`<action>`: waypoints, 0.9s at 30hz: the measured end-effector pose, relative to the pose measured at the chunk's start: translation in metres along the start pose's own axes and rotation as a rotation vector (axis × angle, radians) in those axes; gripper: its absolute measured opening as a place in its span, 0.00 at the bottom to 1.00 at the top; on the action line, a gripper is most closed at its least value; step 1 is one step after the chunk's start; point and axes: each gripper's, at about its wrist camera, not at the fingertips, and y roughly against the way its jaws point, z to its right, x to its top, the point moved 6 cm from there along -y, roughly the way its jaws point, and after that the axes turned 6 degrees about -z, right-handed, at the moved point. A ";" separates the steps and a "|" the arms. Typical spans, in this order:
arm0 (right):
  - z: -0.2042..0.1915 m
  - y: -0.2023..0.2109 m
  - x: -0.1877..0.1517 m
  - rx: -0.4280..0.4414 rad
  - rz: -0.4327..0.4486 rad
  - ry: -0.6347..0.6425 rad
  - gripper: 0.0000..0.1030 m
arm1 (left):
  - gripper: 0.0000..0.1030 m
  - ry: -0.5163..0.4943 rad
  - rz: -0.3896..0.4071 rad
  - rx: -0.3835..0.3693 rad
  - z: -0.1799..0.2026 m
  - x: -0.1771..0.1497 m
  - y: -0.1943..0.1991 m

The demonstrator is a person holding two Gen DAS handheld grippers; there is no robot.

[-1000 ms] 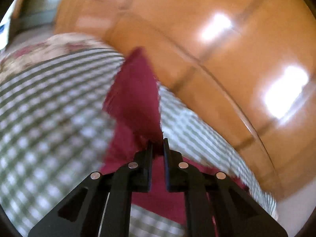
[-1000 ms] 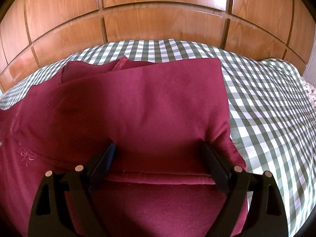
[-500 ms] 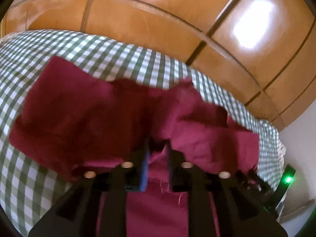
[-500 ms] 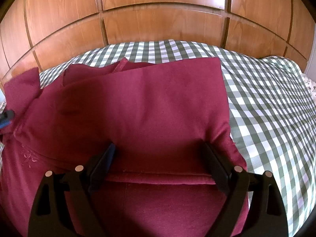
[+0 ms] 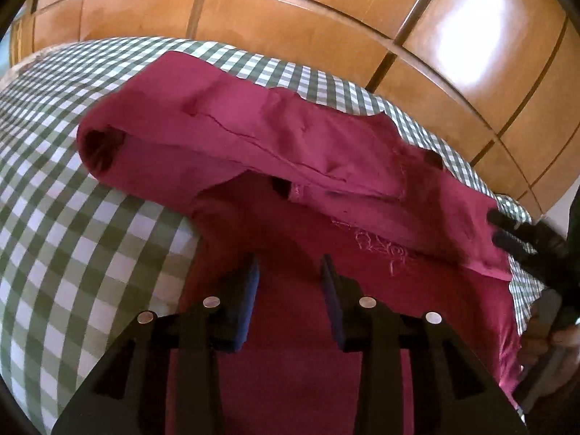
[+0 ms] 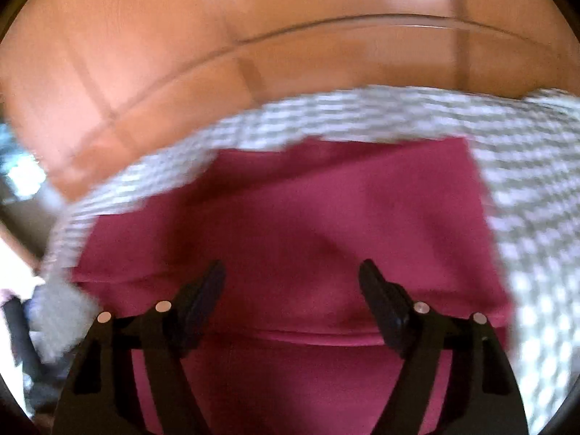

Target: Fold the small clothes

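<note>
A dark red garment (image 5: 290, 166) lies on a green-and-white checked cloth (image 5: 72, 224). One sleeve is folded across its body, cuff opening at the left. My left gripper (image 5: 290, 272) is open and empty just above the red fabric. The right gripper's black fingers (image 5: 522, 232) show at the garment's right edge in the left wrist view. In the blurred right wrist view the garment (image 6: 308, 224) fills the middle, and my right gripper (image 6: 291, 275) is open wide and empty above it.
A glossy wooden panelled headboard (image 5: 290, 11) rises behind the checked cloth and also shows in the right wrist view (image 6: 253, 36). A hand (image 5: 554, 344) holding the right gripper's handle is at the right edge.
My left gripper carried the sleeve over the garment, opened and let it go; the sleeve now lies across the body. My right gripper has lifted and moved back; its view is blurred.
</note>
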 end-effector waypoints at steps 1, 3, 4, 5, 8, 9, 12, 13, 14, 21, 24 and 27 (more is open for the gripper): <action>-0.017 -0.006 0.001 0.052 -0.025 0.018 0.67 | 0.33 0.007 0.001 0.000 -0.001 0.000 -0.003; -0.047 -0.023 0.003 0.119 -0.086 0.044 0.61 | 0.33 0.008 0.011 -0.011 -0.003 -0.003 -0.004; -0.060 -0.034 0.003 0.144 -0.120 0.049 0.59 | 0.33 0.014 0.016 -0.016 -0.004 -0.004 -0.004; -0.072 -0.050 0.003 0.158 -0.161 0.048 0.54 | 0.33 0.016 0.019 -0.019 -0.004 -0.004 -0.004; -0.088 -0.086 0.002 0.162 -0.257 0.019 0.32 | 0.33 0.029 0.029 -0.045 -0.006 -0.005 -0.004; -0.094 -0.096 0.002 0.150 -0.280 0.020 0.26 | 0.33 0.034 0.030 -0.054 -0.008 -0.005 -0.004; -0.109 -0.093 0.005 0.097 -0.260 0.104 0.14 | 0.33 0.053 0.031 -0.082 -0.009 -0.005 -0.003; -0.113 -0.084 0.008 0.093 -0.231 0.125 0.13 | 0.33 0.065 0.027 -0.096 -0.011 -0.004 -0.002; -0.117 -0.066 0.014 0.099 -0.178 0.151 0.12 | 0.33 0.083 0.020 -0.108 -0.013 -0.003 -0.001; -0.082 0.030 0.036 0.089 0.049 0.169 0.12 | 0.33 0.152 0.059 0.028 -0.023 0.018 0.019; -0.047 0.054 0.039 0.035 0.110 0.134 0.11 | 0.33 0.190 0.020 0.099 -0.032 0.026 0.008; -0.002 0.070 0.038 -0.034 0.162 0.063 0.06 | 0.33 0.223 -0.002 0.119 -0.034 0.028 0.002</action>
